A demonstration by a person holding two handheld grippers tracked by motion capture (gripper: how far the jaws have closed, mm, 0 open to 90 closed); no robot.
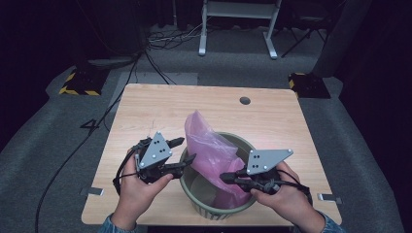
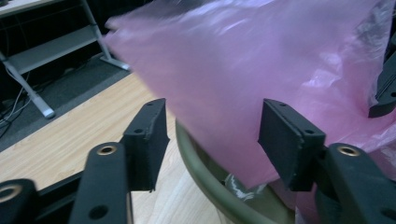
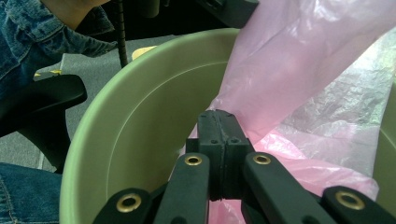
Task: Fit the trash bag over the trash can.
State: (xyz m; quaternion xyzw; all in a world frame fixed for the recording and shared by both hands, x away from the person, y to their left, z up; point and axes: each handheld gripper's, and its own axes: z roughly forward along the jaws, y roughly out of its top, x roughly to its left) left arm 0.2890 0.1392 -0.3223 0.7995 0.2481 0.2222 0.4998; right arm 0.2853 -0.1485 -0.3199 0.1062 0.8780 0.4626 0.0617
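Pale wooden table (image 1: 145, 111) on grey carpet; dark surroundings. A round cable hole (image 1: 245, 100) sits near the table's far edge, well apart from the work. Behind the table on the floor: a white metal frame (image 1: 238, 19), loose cables (image 1: 165, 39), and two black blocks with yellow-striped edges, one at each far corner. Nothing else lies on the table around the work. A green bin (image 1: 194, 194) stands at the near edge, between the person's two hands. A pink plastic bag (image 1: 209, 141) sits partly in it: the lower part is bunched inside against the right wall, the upper part rises in a peak above the rim and leans toward the far left. Part of the bin's inside stays bare and pale; nothing else shows in it. The left hand-held gripper (image 1: 187, 150) is at the bin's left rim, jaws apart, with the rim and the bag's billowing side showing between them in the left gripper view; the pads (image 2: 280, 140) stand clear of the film, so it is released. The right hand-held gripper (image 1: 226, 176) reaches in over the right rim, its jaws pressed together and clenched on a fold of the pink plastic bag inside the bin. A denim sleeve (image 3: 28, 37) shows beyond the bin's rim in the right gripper view.
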